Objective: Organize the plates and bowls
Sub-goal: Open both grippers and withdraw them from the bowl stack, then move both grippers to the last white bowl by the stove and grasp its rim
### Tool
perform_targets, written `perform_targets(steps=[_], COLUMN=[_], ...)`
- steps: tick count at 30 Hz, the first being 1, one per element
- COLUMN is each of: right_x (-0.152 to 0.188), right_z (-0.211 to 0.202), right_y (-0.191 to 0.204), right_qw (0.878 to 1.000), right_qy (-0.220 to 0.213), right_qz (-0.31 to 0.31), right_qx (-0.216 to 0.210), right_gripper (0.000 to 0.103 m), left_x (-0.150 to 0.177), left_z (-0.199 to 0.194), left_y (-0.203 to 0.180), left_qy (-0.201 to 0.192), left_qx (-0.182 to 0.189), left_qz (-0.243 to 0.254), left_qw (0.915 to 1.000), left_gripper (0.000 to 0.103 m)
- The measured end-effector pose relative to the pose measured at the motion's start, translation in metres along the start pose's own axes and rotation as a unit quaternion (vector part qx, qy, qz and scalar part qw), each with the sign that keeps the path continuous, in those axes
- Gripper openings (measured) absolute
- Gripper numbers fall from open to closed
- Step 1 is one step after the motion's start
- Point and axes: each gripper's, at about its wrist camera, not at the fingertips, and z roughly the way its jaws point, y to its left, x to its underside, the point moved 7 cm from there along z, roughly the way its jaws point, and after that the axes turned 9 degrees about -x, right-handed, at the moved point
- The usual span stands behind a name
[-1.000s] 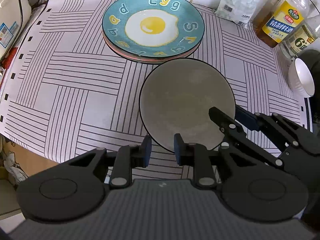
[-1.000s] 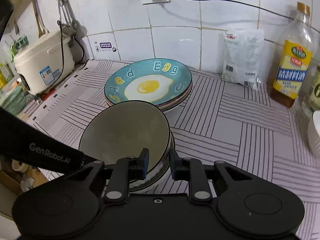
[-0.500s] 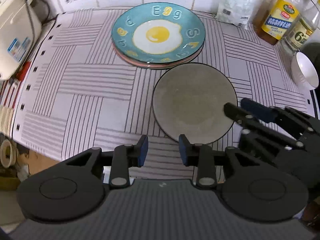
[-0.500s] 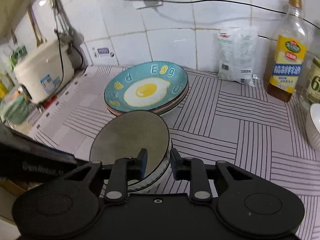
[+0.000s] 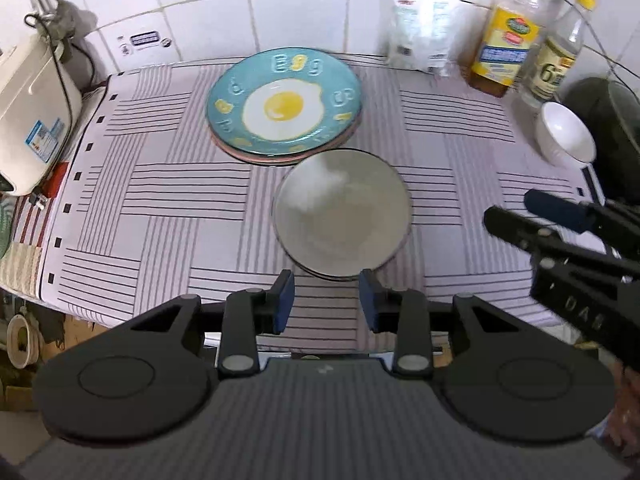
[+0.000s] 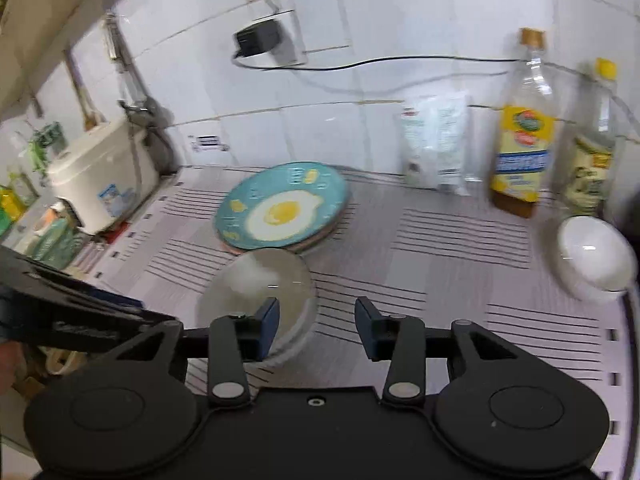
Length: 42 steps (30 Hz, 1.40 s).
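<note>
your left gripper and right gripper now wide open, empty, pulled back. grey bowl released, nested on bowl stack before egg plates. white bowl far right, likely next.

The right wrist view is smeared: labels on the two bottles and the bag cannot be read. The right gripper's left finger hides the grey bowl's near rim. Plates under the egg plate show only as edges
</note>
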Motion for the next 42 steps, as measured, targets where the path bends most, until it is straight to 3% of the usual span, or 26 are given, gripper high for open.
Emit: perform_targets(steps=[5, 14, 21, 25, 29, 36, 42], right_x=[0.001, 0.01, 0.017, 0.017, 0.019, 0.031, 0.039], right_z=[-0.028, -0.075, -0.103, -0.114, -0.115, -0.081, -0.047], right_y=[-0.021, -0.054, -0.082, -0.094, -0.107, -0.142, -0.172], right_qw=[1.0, 0.998, 0.993, 0.99, 0.986, 0.983, 0.977], right_qy=[-0.015, -0.041, -0.063, -0.074, -0.093, -0.105, -0.112], right_qz=[0.003, 0.013, 0.028, 0.037, 0.03, 0.042, 0.051], right_qx=[0.023, 0.056, 0.101, 0.117, 0.132, 0.147, 0.173], right_gripper=[0.055, 0.056, 0.064, 0.068, 0.085, 0.086, 0.092], left_x=[-0.003, -0.017, -0.026, -0.036, -0.048, -0.074, -0.102], left_z=[-0.017, -0.048, -0.053, -0.044, -0.029, 0.009, 0.041], left_y=[-0.023, -0.066, -0.099, -0.114, -0.133, -0.174, -0.211], left_qy=[-0.017, -0.049, -0.053, -0.052, -0.059, -0.056, -0.062], left_qx=[0.007, 0.035, 0.055, 0.076, 0.089, 0.096, 0.151], left_qz=[0.025, 0.055, 0.071, 0.074, 0.079, 0.09, 0.068], left_qw=[0.9995, 0.9967, 0.9946, 0.993, 0.9912, 0.9897, 0.9842], left_gripper=[0.035, 0.035, 0.036, 0.041, 0.051, 0.061, 0.066])
